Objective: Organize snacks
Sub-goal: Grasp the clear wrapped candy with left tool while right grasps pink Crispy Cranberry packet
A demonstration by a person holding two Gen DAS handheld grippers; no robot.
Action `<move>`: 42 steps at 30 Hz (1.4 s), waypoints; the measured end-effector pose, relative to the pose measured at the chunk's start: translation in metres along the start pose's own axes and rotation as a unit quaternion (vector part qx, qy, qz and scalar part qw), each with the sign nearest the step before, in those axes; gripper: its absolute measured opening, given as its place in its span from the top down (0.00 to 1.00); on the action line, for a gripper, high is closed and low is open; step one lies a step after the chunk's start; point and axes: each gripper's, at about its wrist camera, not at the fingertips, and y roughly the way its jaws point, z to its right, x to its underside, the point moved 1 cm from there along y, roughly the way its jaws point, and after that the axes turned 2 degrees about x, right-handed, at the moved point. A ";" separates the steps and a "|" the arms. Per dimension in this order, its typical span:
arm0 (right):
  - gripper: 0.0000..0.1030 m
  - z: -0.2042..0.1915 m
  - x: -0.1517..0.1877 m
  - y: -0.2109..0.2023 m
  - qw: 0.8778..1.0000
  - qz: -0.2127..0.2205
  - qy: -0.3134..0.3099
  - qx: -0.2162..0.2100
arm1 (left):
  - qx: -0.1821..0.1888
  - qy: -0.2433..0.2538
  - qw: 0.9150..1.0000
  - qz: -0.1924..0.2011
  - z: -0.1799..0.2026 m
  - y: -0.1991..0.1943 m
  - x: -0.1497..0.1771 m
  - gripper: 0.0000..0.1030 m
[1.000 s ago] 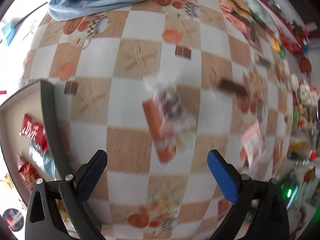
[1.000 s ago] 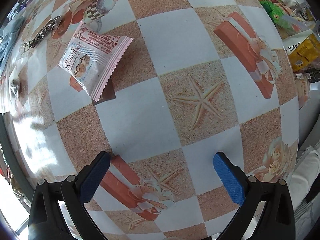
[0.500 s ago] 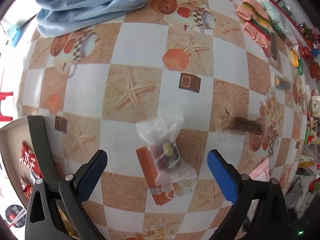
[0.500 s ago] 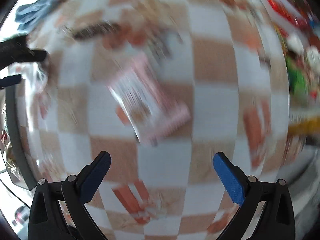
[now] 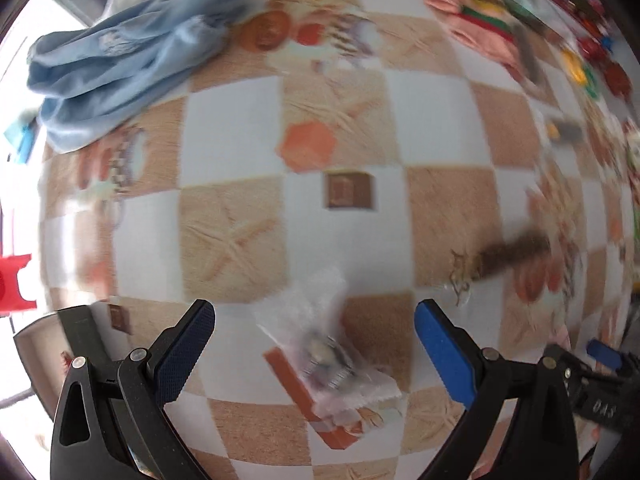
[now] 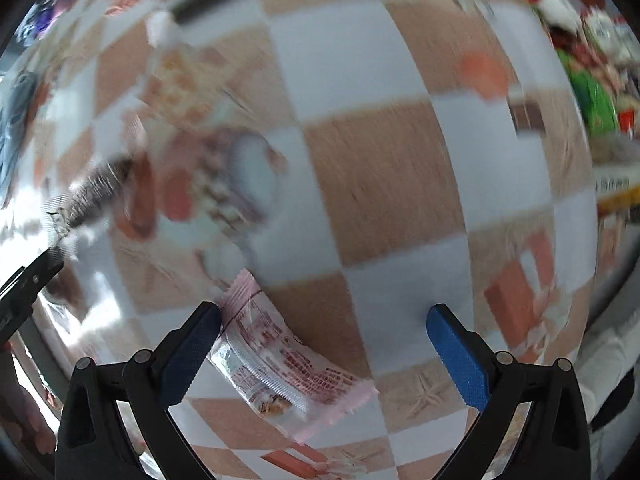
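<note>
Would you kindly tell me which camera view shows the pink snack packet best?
The right wrist view: the pink snack packet lies on the tablecloth between the open fingers of the right gripper, its red print visible. The left wrist view does not show it; there a clear snack bag lies before the left gripper.

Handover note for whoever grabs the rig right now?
Left gripper: open, empty, over the clear snack packet lying on the table.
Right gripper: open, empty, pink snack packet on the table between its jaws, nearer the left one.
Tray edge at far left; contents not readable.
Done: neither packet gripped.
Left: grip both packets, move to tray; dark wrapped snack remains loose.
</note>
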 end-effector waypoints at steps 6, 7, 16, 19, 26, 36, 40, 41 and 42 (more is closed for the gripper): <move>0.00 0.024 0.021 0.009 0.999 -0.010 0.039 -0.007 | 0.008 0.037 0.999 -0.010 0.016 0.010 0.016 0.00; 0.00 0.027 0.024 0.010 0.999 -0.011 0.044 -0.007 | 0.011 0.037 0.999 -0.010 0.017 0.010 0.019 0.00; 0.00 0.039 0.087 0.027 0.999 -0.037 0.010 0.001 | 0.004 0.076 0.997 -0.022 0.020 0.014 0.080 0.00; 0.00 0.037 0.111 0.031 0.999 -0.028 -0.015 0.007 | 0.006 0.051 0.998 -0.033 0.007 0.015 0.099 0.00; 0.00 0.039 0.147 0.034 0.999 0.013 -0.028 0.011 | 0.016 -0.038 0.999 -0.020 -0.032 -0.003 0.082 0.00; 0.00 0.040 0.113 0.024 0.999 0.017 -0.040 0.012 | 0.032 -0.130 0.991 -0.023 -0.058 0.010 -0.020 0.00; 0.00 0.041 0.122 0.022 0.999 0.026 -0.039 0.012 | 0.001 -0.114 0.993 -0.034 -0.059 0.031 -0.030 0.00; 0.00 0.041 0.123 0.022 0.999 0.025 -0.038 0.012 | -0.006 -0.111 0.993 -0.038 -0.059 0.035 -0.031 0.00; 0.00 0.041 0.122 0.022 0.999 0.021 -0.040 0.012 | -0.007 -0.110 0.993 -0.040 -0.055 0.037 -0.027 0.00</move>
